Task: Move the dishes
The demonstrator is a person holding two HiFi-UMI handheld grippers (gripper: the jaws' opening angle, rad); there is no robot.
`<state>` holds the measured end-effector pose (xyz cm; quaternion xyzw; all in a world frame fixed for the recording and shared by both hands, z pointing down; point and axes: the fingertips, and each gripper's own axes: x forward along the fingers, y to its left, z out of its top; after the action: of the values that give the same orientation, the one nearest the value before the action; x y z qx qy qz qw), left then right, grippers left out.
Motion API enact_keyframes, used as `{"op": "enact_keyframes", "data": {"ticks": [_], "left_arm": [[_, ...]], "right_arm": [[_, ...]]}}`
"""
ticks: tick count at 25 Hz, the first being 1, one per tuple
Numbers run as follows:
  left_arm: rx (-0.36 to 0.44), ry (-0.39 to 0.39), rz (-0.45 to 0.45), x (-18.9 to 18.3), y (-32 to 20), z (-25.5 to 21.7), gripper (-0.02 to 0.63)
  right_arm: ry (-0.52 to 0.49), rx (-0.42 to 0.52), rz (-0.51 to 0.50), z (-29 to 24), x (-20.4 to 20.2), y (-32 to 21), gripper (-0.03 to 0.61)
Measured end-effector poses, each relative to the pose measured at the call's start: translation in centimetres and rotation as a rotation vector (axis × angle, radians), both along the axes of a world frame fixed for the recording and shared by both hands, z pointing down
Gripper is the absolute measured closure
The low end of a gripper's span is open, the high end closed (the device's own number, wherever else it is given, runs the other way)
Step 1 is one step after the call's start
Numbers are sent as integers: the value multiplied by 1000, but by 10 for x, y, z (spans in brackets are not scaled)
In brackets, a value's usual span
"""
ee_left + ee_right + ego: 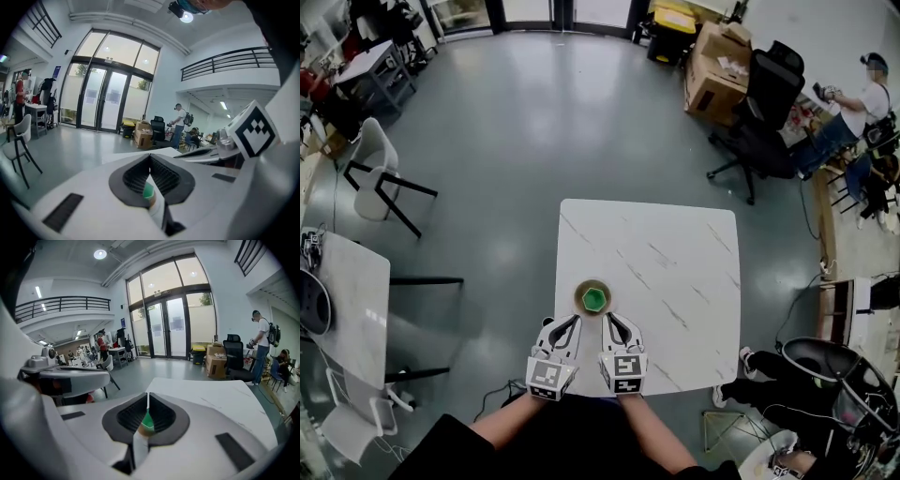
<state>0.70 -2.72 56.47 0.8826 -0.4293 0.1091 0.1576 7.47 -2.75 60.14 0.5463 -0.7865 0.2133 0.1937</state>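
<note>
A small olive-brown dish point(592, 298) with a green cup in it stands near the front left of the white marble table point(675, 272). My left gripper point(574, 321) is just in front of the dish and to its left, its jaws shut with nothing between them. Close beside it, my right gripper point(610, 318) is also shut and empty, just in front of the dish and to its right. In the left gripper view the green cup point(148, 191) peeks through the hollow behind the closed tips of the left gripper point(150, 156). The right gripper view shows the same cup point(147, 422) behind the right gripper point(147, 395).
A black office chair point(764, 103) and cardboard boxes point(712, 70) stand beyond the table at the far right, where a person point(853, 108) sits. A white chair point(375, 178) and another marble table point(347, 300) are to the left. A grey floor surrounds the table.
</note>
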Motion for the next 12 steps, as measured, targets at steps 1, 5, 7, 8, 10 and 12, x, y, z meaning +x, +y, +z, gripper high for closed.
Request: {"op": "enact_keyframes", "data": {"ticks": [1, 5, 7, 8, 10, 12], "left_arm": [[-7, -2, -1, 1, -2, 2, 597], [-30, -7, 2, 8, -7, 13, 597], [-58, 0, -17, 7, -8, 21, 597], [-69, 1, -29, 5, -9, 24, 597], [-79, -3, -52, 3, -11, 28, 597], [-85, -2, -80, 5, -15, 32, 597]], "right_arm": [[1, -17, -2, 7, 1, -4, 560], [6, -78, 16, 36, 12, -16, 560], [9, -101, 23, 52, 18, -21, 560], [10, -113, 21, 59, 20, -24, 560], [13, -137, 10, 70, 22, -32, 558], [18, -156, -8, 79, 24, -41, 557]]}}
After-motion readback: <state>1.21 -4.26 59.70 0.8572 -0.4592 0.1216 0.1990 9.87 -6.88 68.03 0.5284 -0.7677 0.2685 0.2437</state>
